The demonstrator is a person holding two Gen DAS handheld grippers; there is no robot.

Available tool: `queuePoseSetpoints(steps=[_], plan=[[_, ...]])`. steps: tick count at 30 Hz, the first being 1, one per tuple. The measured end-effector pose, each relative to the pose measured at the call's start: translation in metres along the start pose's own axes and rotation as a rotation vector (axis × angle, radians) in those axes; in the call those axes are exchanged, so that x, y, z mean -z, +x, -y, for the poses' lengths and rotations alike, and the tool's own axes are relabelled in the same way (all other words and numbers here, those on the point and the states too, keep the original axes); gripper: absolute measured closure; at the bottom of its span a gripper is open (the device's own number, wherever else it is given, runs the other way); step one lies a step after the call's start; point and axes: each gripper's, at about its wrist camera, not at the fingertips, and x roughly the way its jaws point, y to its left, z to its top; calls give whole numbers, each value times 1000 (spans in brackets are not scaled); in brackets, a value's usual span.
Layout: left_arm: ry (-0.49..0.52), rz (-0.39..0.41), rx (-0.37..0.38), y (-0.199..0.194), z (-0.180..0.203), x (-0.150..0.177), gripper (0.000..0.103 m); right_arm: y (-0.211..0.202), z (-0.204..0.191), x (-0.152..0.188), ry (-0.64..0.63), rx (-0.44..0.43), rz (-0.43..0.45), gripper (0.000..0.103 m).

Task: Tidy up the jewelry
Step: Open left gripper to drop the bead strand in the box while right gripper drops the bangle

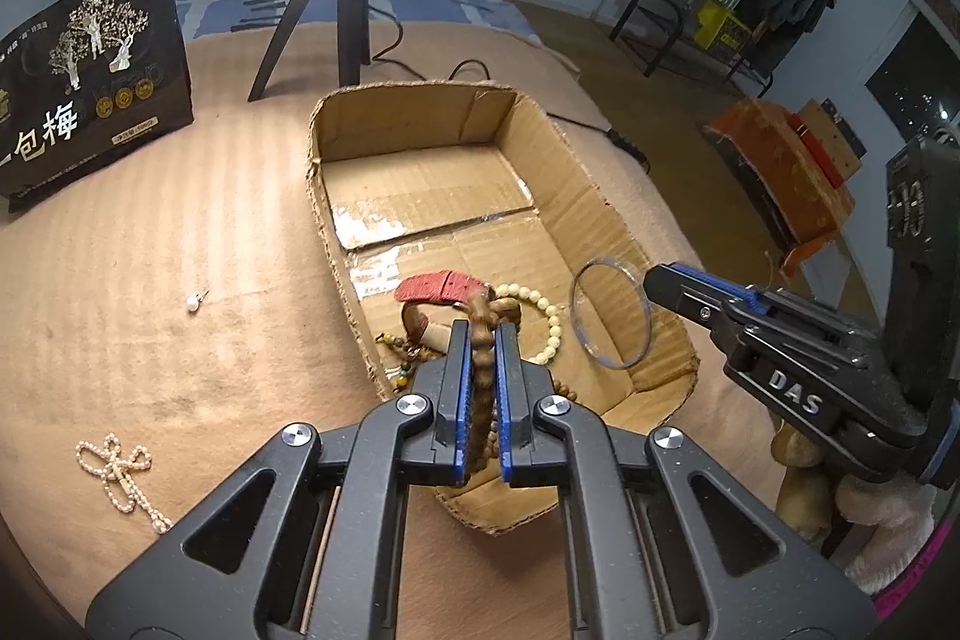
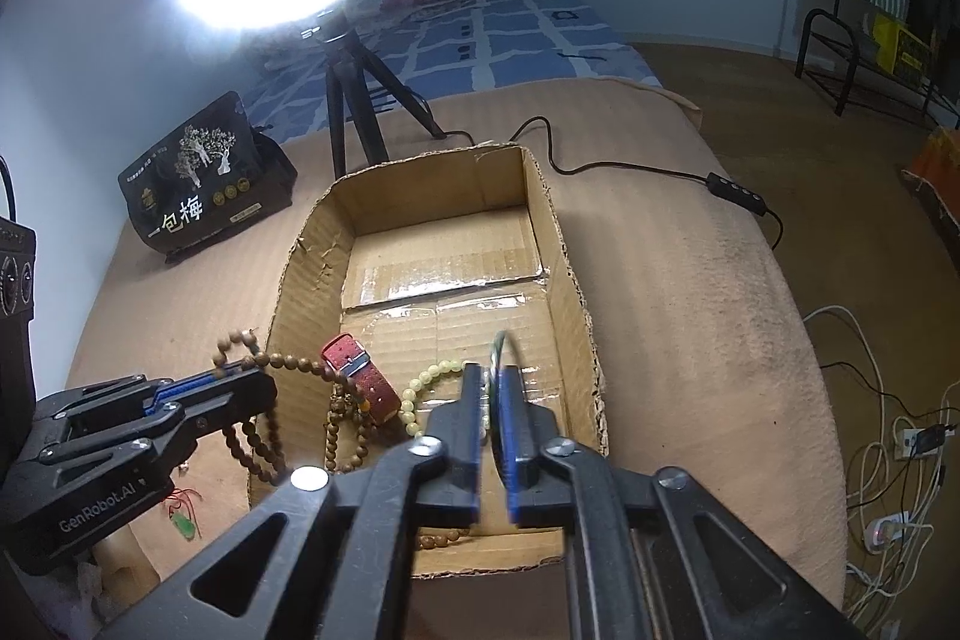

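The left gripper (image 1: pixel 483 334) is clamping a strand of brown wooden beads (image 1: pixel 480 388) over the near end of the cardboard box (image 1: pixel 414 124), its jaws nearly together with the strand pinched between the blue pads; the right gripper (image 2: pixel 492 382) is standing over the box's right side with a clear bangle (image 2: pixel 501 349) between its jaws, which are slightly parted, and whether the pads are pressing on it or letting it go is not plain from either view.

To do this step well, the left gripper is best lowering until the hanging loops are resting on the box floor beside the red strap (image 1: pixel 441 287) and the pale bead bracelet (image 1: pixel 540 307) before parting its jaws, so the strand is coiling inside rather than draping over the wall; the bangle wants releasing low and clear of the beads so that it is not rolling or snagging.

The left wrist view is showing what is left on the brown table (image 1: pixel 180 250): a pearl earring (image 1: pixel 193 305) and a pearl necklace (image 1: pixel 117 472), both well apart from the box; the right wrist view is missing these, but is showing the brown strand trailing outside the box's left wall and a green pendant on a red cord (image 2: pixel 183 520) lying near the left gripper's body.
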Motion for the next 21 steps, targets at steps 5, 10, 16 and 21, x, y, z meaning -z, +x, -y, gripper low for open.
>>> queuePoseSetpoints(steps=[5, 10, 16, 21], plan=[[-6, 10, -22, -3, -4, 2, 63, -4, 1, 0, 5, 11, 12, 73], [-11, 19, -35, -11, -11, 4, 63, -7, 1, 0, 7, 14, 17, 64], [-10, 37, -46, -27, -22, 6, 63, -18, -5, 1, 6, 1, 45, 45], [-19, 59, -71, -49, -40, 10, 63, -29, -18, 2, 0, -30, 74, 31]])
